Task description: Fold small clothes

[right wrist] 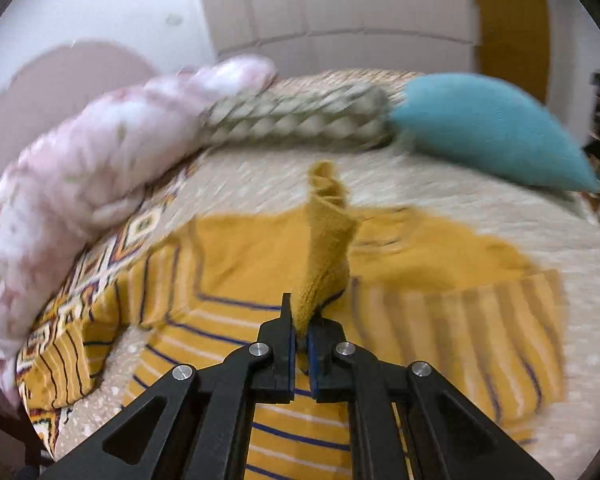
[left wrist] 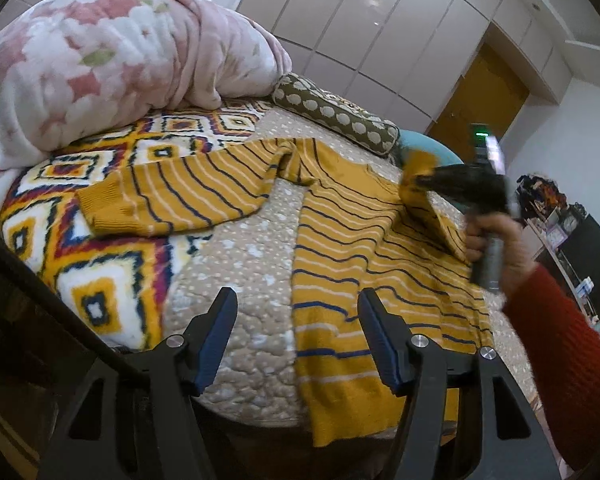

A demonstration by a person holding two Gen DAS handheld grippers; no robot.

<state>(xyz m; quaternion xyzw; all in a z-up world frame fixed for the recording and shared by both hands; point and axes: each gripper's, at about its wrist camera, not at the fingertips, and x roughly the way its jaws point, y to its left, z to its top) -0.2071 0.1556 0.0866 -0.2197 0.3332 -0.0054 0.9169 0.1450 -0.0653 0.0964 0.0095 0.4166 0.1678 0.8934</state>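
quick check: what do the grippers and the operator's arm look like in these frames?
Both grippers, left gripper and right gripper, are matte black, with triangular cutouts in the angular linkage arms, silver round pivot bolts and blue ribbed pads on the finger faces. No cables visible. The operator's bare right hand emerges from a red ribbed knit sleeve.

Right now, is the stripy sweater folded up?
Not yet. The sweater lies mostly spread; the right gripper lifts one sleeve.

Your left gripper [left wrist: 298, 336] and right gripper [right wrist: 300, 344] are black frames with triangular cut-outs, silver screw heads and blue ridged finger pads. Your right hand [left wrist: 496, 236] shows bare skin beyond a red knitted sleeve [left wrist: 560, 344].
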